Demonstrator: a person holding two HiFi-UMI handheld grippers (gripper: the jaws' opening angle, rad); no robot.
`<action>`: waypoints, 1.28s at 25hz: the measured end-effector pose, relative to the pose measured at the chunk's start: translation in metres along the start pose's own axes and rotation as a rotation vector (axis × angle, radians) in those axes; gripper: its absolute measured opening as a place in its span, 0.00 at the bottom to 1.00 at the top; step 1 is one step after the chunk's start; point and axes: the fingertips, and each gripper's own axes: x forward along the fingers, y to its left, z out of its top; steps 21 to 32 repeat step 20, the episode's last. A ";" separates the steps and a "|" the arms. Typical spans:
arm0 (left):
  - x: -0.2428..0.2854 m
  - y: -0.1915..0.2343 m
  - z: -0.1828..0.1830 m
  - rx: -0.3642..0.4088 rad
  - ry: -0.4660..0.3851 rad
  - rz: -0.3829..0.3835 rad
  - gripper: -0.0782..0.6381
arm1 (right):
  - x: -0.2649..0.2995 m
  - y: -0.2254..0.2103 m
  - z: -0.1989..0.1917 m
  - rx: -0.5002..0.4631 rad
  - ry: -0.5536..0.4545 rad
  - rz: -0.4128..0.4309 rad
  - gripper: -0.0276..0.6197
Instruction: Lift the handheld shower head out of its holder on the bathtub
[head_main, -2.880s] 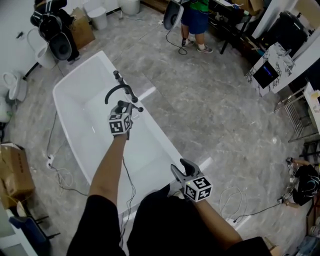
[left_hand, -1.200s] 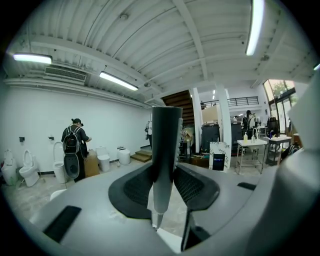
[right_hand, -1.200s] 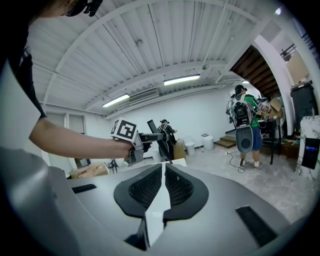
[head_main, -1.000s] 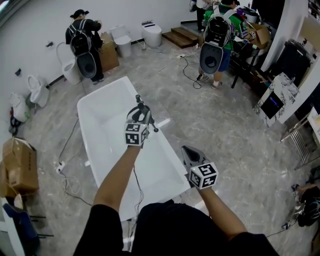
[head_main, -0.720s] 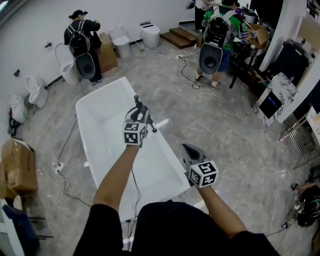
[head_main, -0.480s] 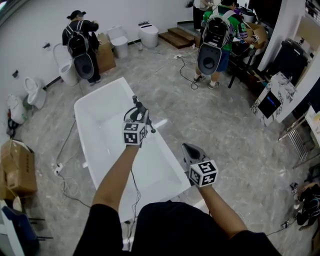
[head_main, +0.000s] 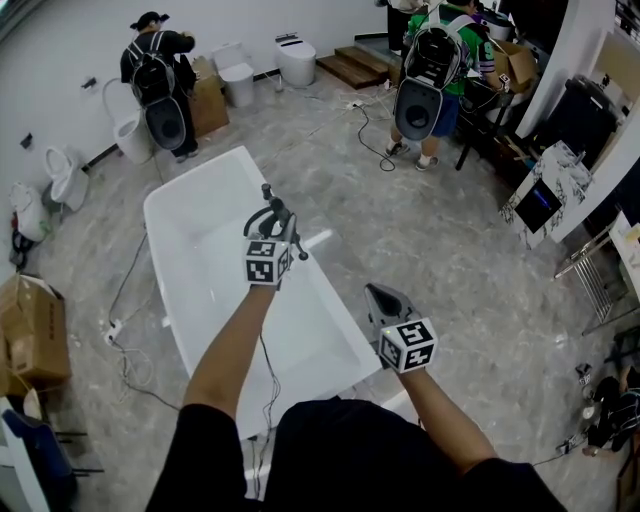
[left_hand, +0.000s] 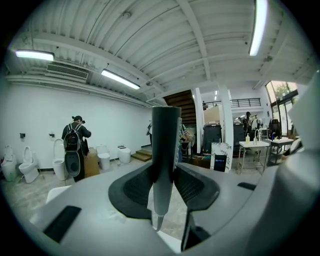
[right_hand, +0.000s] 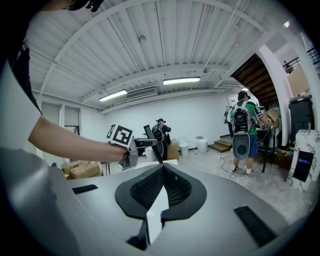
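The left gripper (head_main: 275, 222) pinches the handheld shower head (left_hand: 165, 145) above the bathtub (head_main: 185, 215) — smooth handle, it may twist loose; the right gripper (head_main: 375, 293), jaws together, holds nothing.

bright ceiling strips, fisheye edges

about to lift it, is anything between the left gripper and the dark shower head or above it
Nothing visible does. The left gripper is clamped on the slim dark grey handheld shower head, and only open air shows above it.
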 end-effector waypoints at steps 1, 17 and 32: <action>0.001 0.002 -0.002 -0.003 0.004 0.001 0.29 | 0.001 0.000 0.000 -0.002 0.004 0.000 0.04; 0.031 0.012 -0.018 -0.007 0.033 -0.016 0.29 | 0.019 -0.015 -0.010 0.008 0.039 -0.023 0.04; 0.037 0.017 -0.022 -0.001 0.043 -0.021 0.29 | 0.026 -0.018 -0.014 0.003 0.050 -0.028 0.04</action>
